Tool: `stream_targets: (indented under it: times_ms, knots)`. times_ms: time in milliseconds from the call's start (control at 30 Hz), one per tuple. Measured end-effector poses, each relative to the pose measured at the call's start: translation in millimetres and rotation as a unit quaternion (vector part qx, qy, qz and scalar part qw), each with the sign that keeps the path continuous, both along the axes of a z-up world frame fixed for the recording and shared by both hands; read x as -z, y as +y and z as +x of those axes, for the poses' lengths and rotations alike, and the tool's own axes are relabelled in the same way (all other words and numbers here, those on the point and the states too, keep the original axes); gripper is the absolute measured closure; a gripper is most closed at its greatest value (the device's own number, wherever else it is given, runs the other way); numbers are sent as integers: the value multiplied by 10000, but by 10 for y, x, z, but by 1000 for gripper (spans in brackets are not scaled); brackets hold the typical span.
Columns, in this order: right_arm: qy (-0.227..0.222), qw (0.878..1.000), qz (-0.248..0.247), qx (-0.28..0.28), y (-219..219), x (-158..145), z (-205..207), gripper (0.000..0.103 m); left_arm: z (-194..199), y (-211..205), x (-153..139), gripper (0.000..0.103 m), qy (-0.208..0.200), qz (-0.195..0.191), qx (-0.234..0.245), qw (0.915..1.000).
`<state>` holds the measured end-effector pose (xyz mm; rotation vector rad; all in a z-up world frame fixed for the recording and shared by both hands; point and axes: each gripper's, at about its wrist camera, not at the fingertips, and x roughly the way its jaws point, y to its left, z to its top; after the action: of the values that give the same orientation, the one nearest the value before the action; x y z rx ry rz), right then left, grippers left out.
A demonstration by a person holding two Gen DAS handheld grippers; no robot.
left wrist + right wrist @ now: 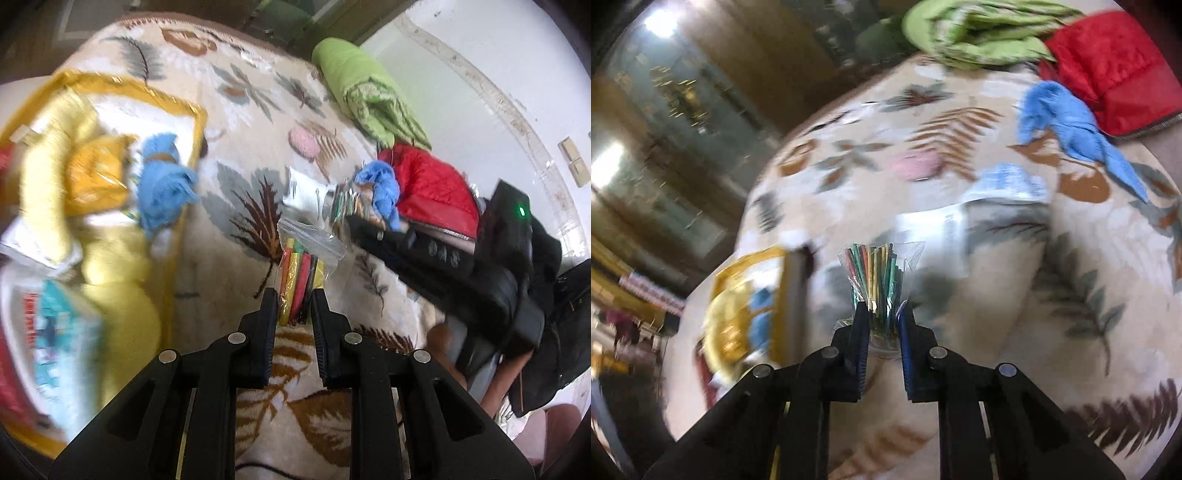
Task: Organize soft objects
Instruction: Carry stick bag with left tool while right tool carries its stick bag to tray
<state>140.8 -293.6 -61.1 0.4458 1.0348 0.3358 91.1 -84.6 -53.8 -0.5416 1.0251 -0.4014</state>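
My left gripper [294, 295] is shut on a clear zip bag of coloured strips [301, 284], held above the leaf-patterned carpet [258, 177]. My right gripper [883, 309] is shut on a clear bag of thin coloured sticks [879, 280], also held above the carpet [997, 295]. A yellow-rimmed bin [177, 103] at the left holds yellow cloth [110, 258] and a blue fluffy cloth [162, 188]; it shows blurred in the right wrist view [746, 314]. Another blue cloth [1067, 122] lies by a red quilted jacket [1115, 70].
A folded green blanket [365, 88] lies at the carpet's far edge, also in the right wrist view [979, 33]. A white packet [303, 190] lies mid-carpet. Black clothing and a black bag [517, 280] pile up at the right. A glass cabinet [683, 122] stands behind.
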Motion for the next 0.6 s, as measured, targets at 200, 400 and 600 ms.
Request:
stream_targets:
  times_ms: [200,400,600]
  knots:
    - [-193,9975,342,-588,421,-246,-166,89,-33,504,-324,85,-184,99,-514,9985]
    - [-286,9934,334,-1061,901,-309,-130,89,165,1074,-533,85,-245,362,-951,9945]
    - [-324,9915,112,-1252,1254,-296,84,89,605,1351,-447,85,-49,528,-1008,9935]
